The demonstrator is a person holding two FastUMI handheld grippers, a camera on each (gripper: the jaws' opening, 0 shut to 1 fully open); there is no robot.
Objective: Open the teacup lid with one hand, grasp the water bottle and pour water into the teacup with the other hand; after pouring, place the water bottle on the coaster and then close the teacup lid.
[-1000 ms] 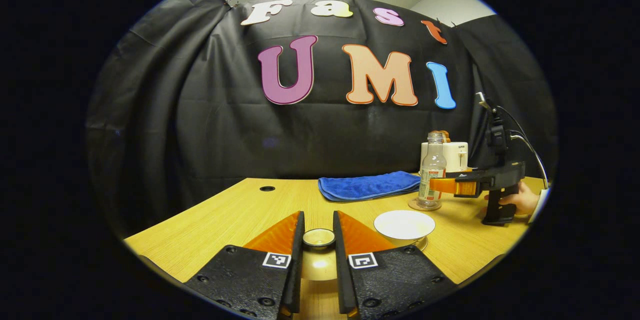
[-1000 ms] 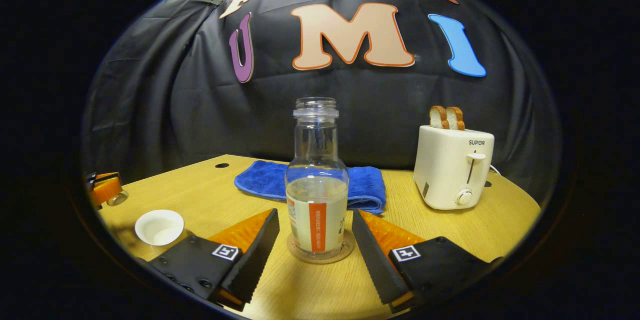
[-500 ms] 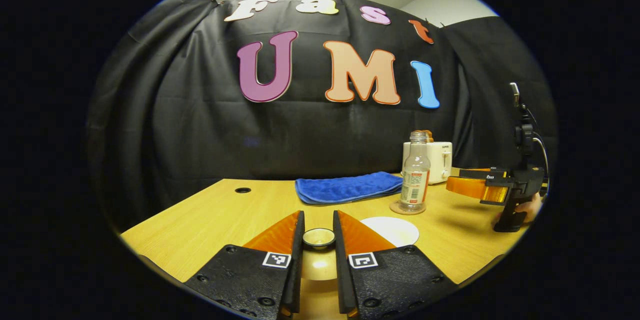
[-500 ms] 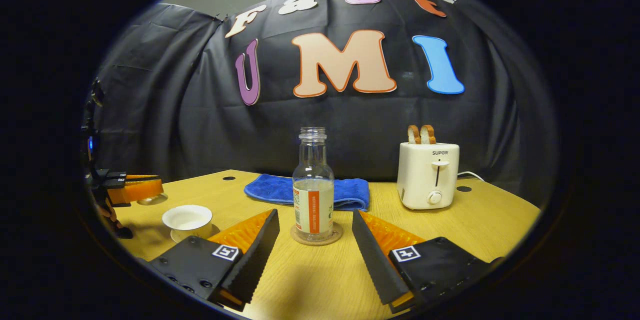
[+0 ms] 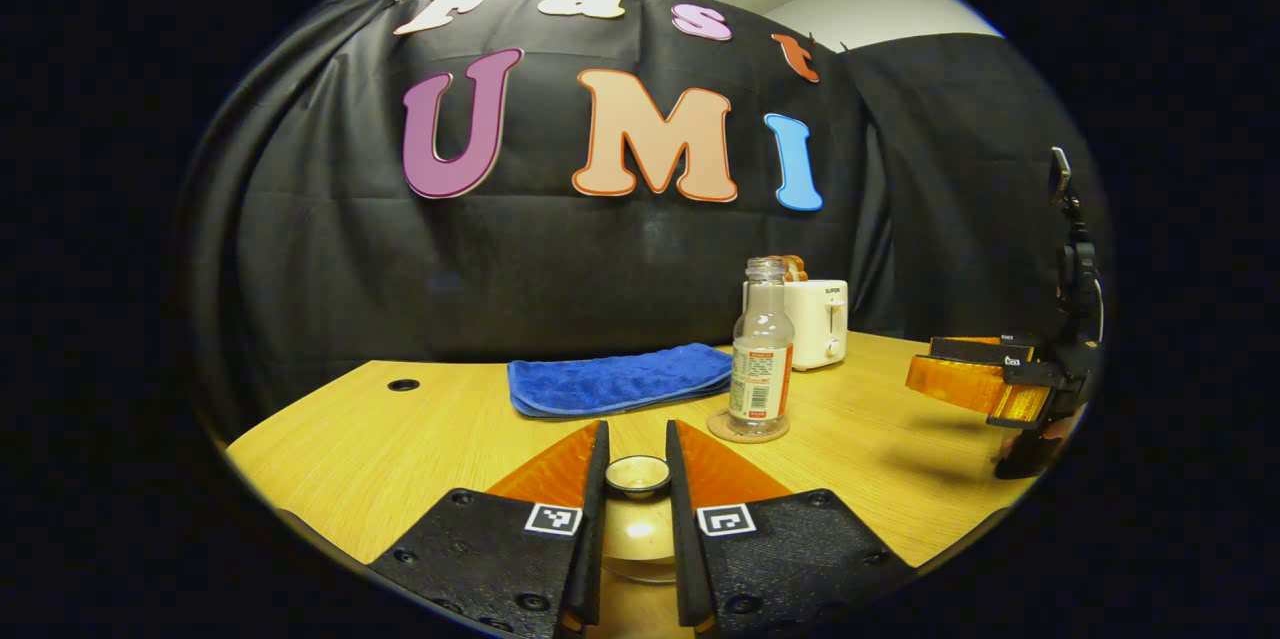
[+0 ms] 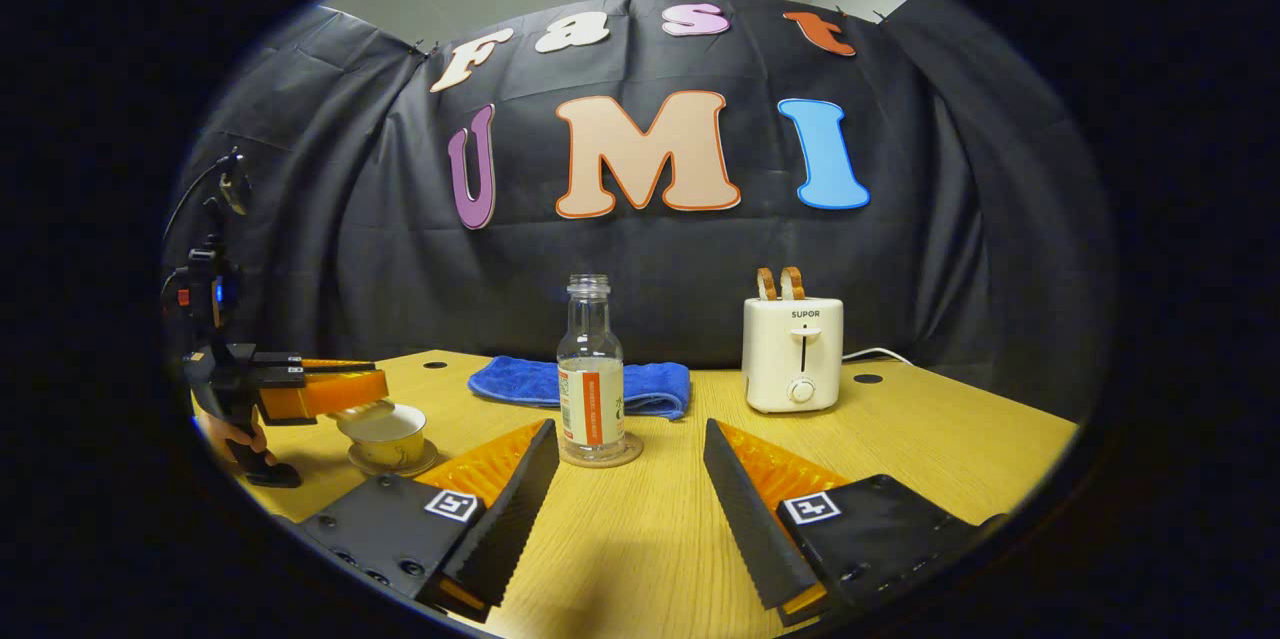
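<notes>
The left gripper view looks low across the table (image 5: 420, 439) toward the backdrop, the right gripper view likewise from farther right (both share the water bottle (image 5: 762, 361), blue towel (image 6: 640, 387) and toaster (image 6: 792, 354)).

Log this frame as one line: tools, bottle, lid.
left tool: shut on teacup lid, lid over teacup | right tool: open, holding nothing | water bottle: upright on coaster | next: seat lid

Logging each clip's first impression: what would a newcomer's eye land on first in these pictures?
Probably the water bottle, upright on its coaster mid-table, in front of the blue towel. Next, the left gripper, shut on the teacup lid and holding it just above the teacup at the table's left. The right gripper is open, short of the bottle.
</notes>
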